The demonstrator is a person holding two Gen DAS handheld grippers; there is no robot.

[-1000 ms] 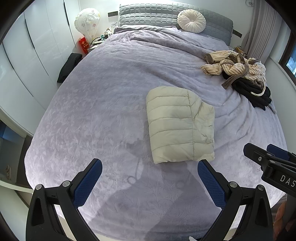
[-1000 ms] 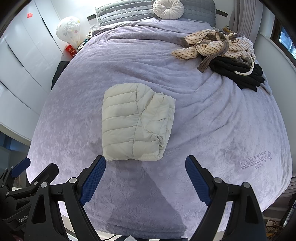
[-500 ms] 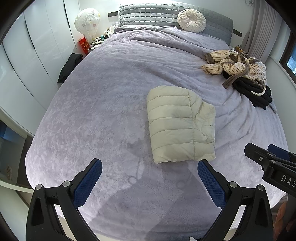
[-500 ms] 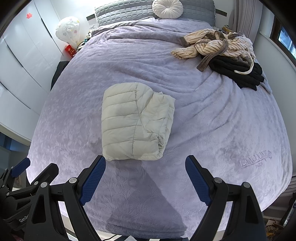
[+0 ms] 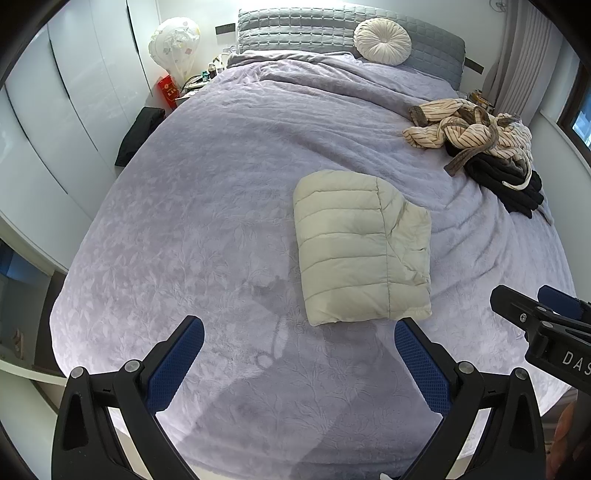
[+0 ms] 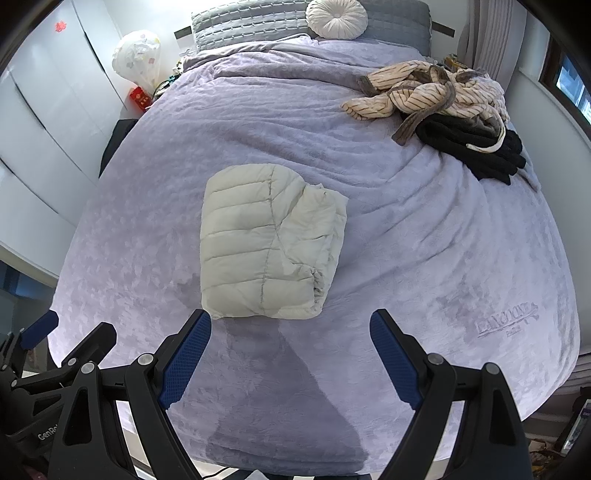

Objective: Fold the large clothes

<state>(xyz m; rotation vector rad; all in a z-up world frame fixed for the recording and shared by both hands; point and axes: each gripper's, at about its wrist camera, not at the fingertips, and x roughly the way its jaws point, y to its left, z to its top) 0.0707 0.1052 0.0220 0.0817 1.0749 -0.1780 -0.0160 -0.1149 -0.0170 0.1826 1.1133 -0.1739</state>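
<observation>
A cream quilted puffer jacket lies folded into a compact rectangle in the middle of the lilac bed; it also shows in the right wrist view. My left gripper is open and empty, held above the bed's near edge, short of the jacket. My right gripper is open and empty too, just short of the jacket's near edge. The right gripper shows at the right edge of the left wrist view.
A pile of striped beige clothes on black garments lies at the bed's far right. A round white cushion leans on the grey headboard. White wardrobes stand on the left, with a black item beside the bed.
</observation>
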